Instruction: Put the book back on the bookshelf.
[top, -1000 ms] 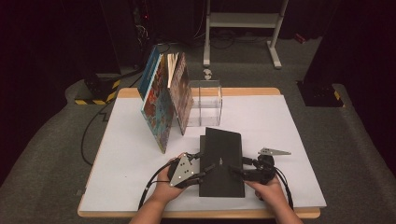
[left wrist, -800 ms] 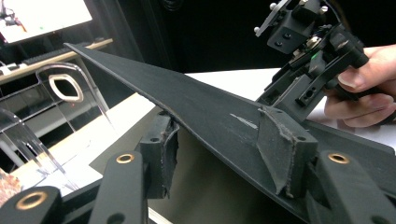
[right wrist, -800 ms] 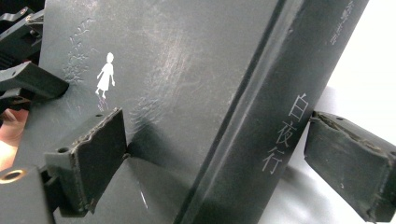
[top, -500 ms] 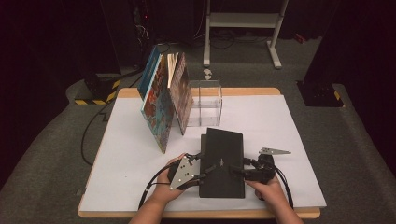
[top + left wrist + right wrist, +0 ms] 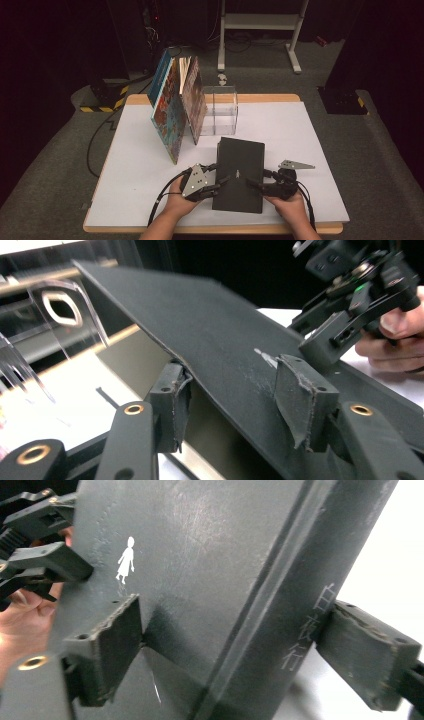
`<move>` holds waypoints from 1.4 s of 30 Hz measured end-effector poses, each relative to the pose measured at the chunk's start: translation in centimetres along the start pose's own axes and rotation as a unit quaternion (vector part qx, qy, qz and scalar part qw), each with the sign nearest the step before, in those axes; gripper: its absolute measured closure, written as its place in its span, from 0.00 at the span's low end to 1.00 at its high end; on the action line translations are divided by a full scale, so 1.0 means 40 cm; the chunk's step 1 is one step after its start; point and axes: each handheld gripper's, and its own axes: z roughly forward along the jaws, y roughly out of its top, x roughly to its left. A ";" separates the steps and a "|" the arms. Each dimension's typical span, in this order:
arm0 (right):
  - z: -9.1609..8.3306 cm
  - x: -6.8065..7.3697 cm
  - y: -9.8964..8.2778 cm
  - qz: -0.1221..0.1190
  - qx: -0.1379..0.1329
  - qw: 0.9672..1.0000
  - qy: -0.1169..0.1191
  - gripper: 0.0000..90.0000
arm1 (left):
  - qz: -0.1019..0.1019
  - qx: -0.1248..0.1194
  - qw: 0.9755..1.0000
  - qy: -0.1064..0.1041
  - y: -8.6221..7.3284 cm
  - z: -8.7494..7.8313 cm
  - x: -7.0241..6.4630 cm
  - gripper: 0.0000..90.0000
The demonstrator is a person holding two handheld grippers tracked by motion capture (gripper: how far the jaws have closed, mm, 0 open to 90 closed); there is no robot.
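A black hardcover book [image 5: 240,170] lies flat near the front edge of the white table [image 5: 310,130]. My left gripper [image 5: 222,175] comes at its left edge. In the left gripper view, one pad [image 5: 170,405] sits under the raised cover [image 5: 215,330] and the other rests on top, both touching it. My right gripper [image 5: 257,179] comes at the book's right side. Its jaws have just been closing, and its pads [image 5: 105,645] now straddle the spine [image 5: 280,595] and touch the book on both sides. A small white figure is printed on the cover [image 5: 125,560].
Several picture books [image 5: 175,110] stand leaning at the back left of the table. A clear acrylic holder [image 5: 220,110] stands beside them, just behind the black book. A metal frame [image 5: 260,22] stands on the carpet beyond the table.
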 end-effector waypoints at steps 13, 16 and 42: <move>-0.038 0.037 0.006 -0.046 -0.038 0.998 -0.035 0.29 | -0.067 0.006 0.998 0.018 0.016 0.006 0.007 0.61; -0.044 0.044 0.009 -0.054 -0.044 0.997 -0.038 0.31 | -0.084 0.000 0.996 0.019 0.024 0.005 0.006 0.63; -0.088 0.091 0.028 -0.105 -0.093 0.987 -0.074 0.43 | -0.053 -0.025 0.997 0.041 0.045 0.005 -0.021 0.66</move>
